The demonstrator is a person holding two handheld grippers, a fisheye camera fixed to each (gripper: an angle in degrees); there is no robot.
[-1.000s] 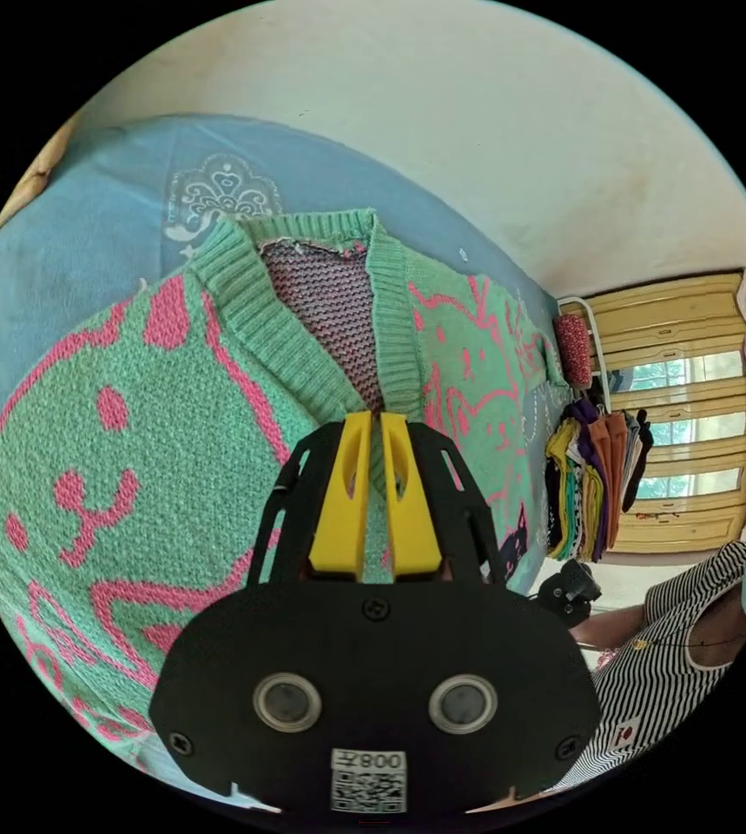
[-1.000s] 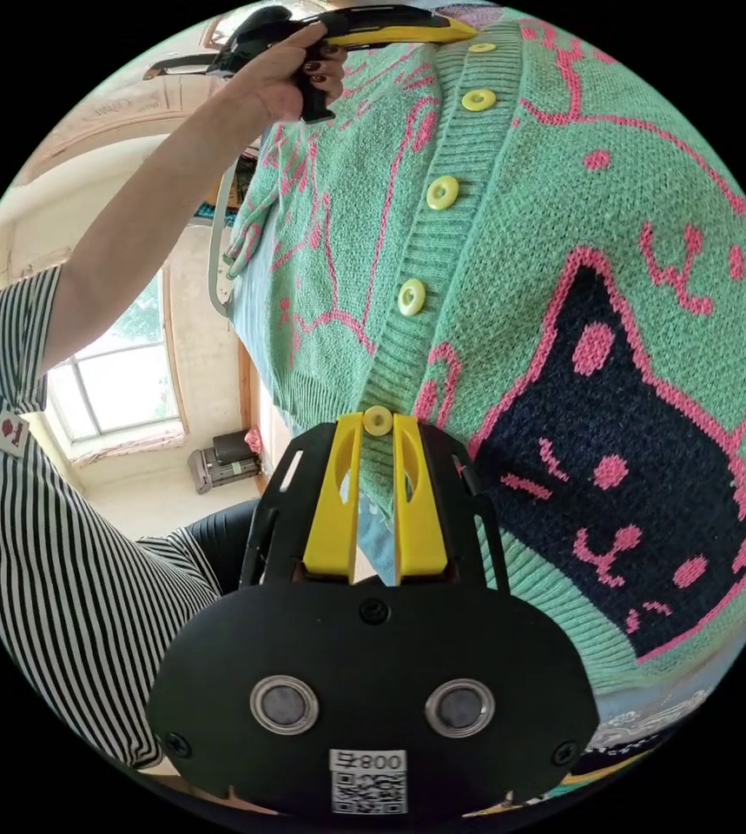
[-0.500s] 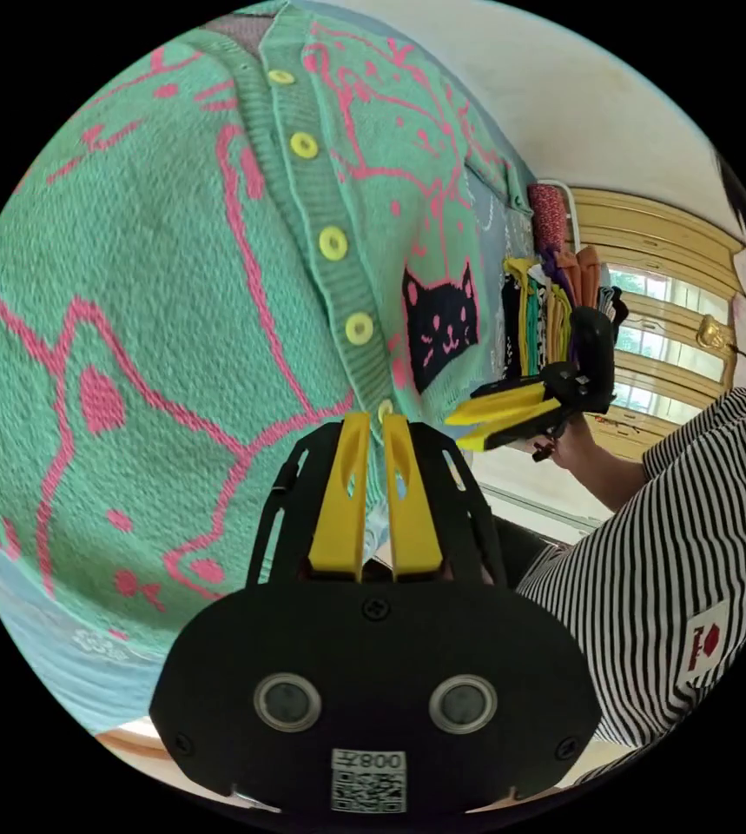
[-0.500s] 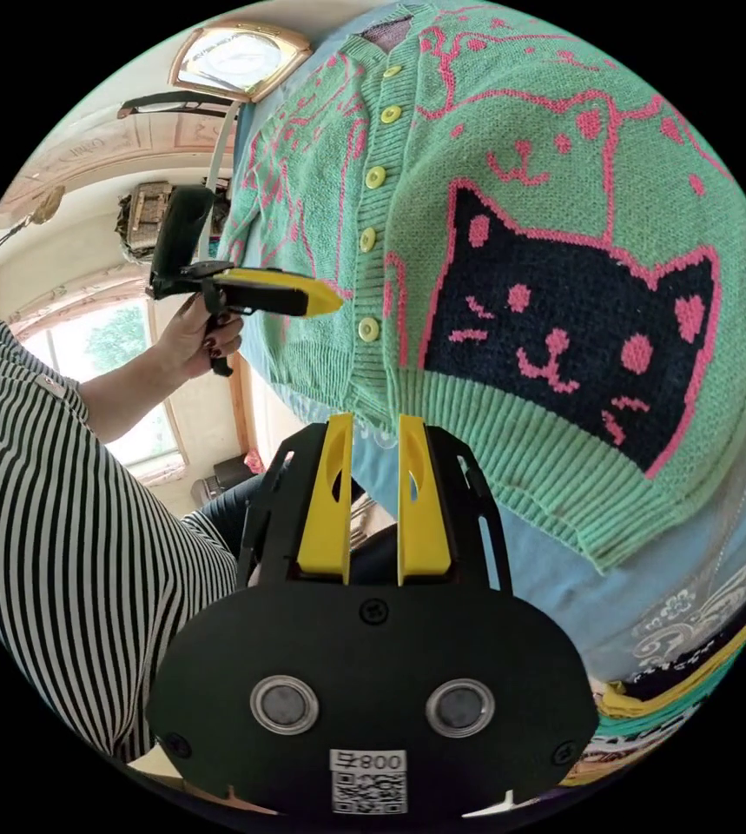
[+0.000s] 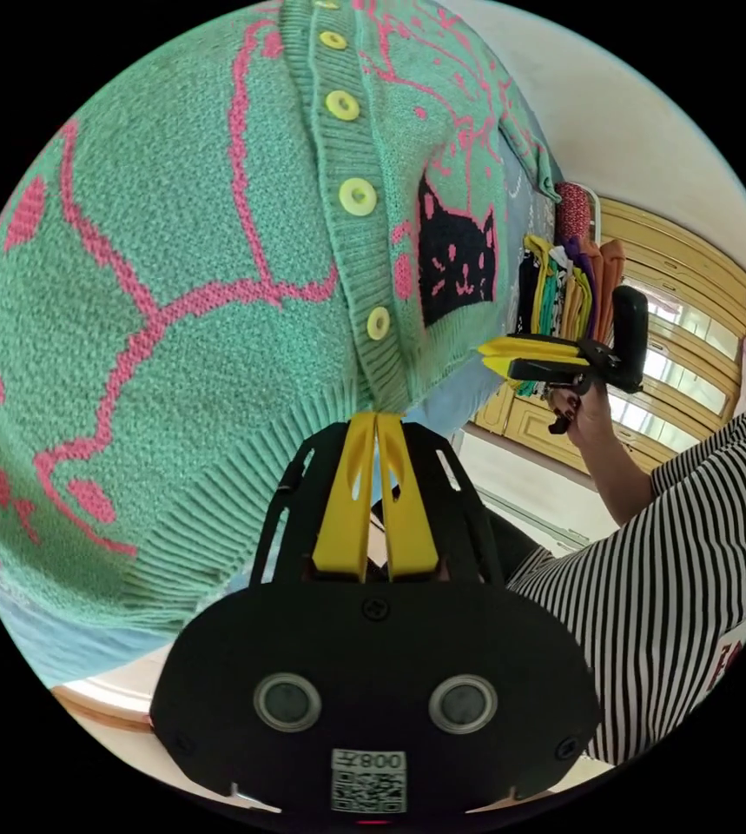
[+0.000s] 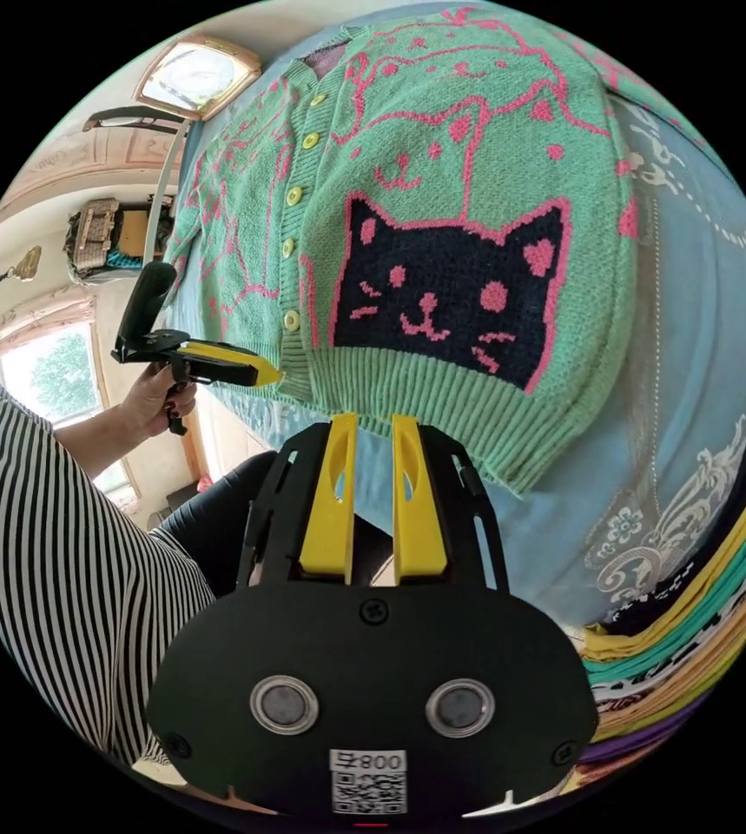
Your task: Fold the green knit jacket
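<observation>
The green knit jacket, with pink cat outlines, a dark cat patch and yellow buttons, lies flat and buttoned on a blue bedsheet. In the left gripper view the jacket reaches down to its ribbed hem. My left gripper is shut, its tips right at the hem's edge below the lowest button; I cannot tell if they touch the knit. The right gripper view has that left gripper at the hem's corner. My right gripper stands open just short of the hem, holding nothing. It also appears in the left gripper view as the right gripper.
A stack of folded clothes lies on the bed beside the jacket, seen too as the clothes stack. A person in a striped top stands at the bed's edge. Yellow wooden shutters and a window lie beyond.
Both grippers have drawn back from the button band to the hem's edge. The left one has let go of the band and closed; the right one has released the hem and opened.
</observation>
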